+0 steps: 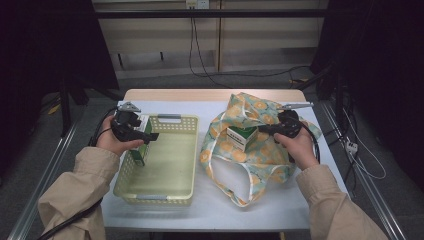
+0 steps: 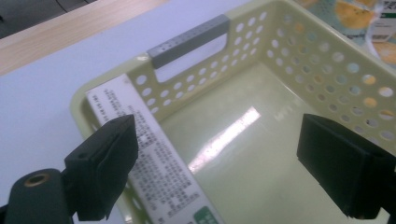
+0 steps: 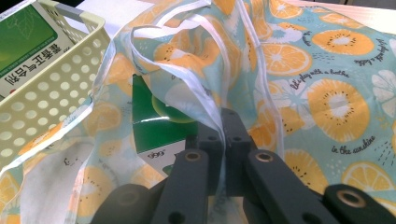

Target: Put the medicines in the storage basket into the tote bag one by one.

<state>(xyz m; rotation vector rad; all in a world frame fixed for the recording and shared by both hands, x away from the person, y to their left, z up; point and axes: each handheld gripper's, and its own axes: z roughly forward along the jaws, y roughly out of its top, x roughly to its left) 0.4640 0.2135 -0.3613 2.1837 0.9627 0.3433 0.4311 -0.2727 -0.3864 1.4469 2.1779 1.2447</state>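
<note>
Right gripper: jaws pressed together, pinching the thin rim of the fruit-print bag and holding its mouth up. Left gripper: jaws spread wide over the near-left corner of the yellow basket, gripping nothing.

Two cartons in play. One green-and-white carton leans against the basket's left wall, just beside the left jaw. A second carton sits in the bag's opening, on the right half of the table.

Handling, my read: cartons are light, stiff and smooth-faced, so grip across the flat sides, not the corners. Bag fabric is soft and slippery and will sag if released.

Hard to see: the second carton's lower half is buried in fabric, and the first carton's bottom end is cut off in the left gripper view.
</note>
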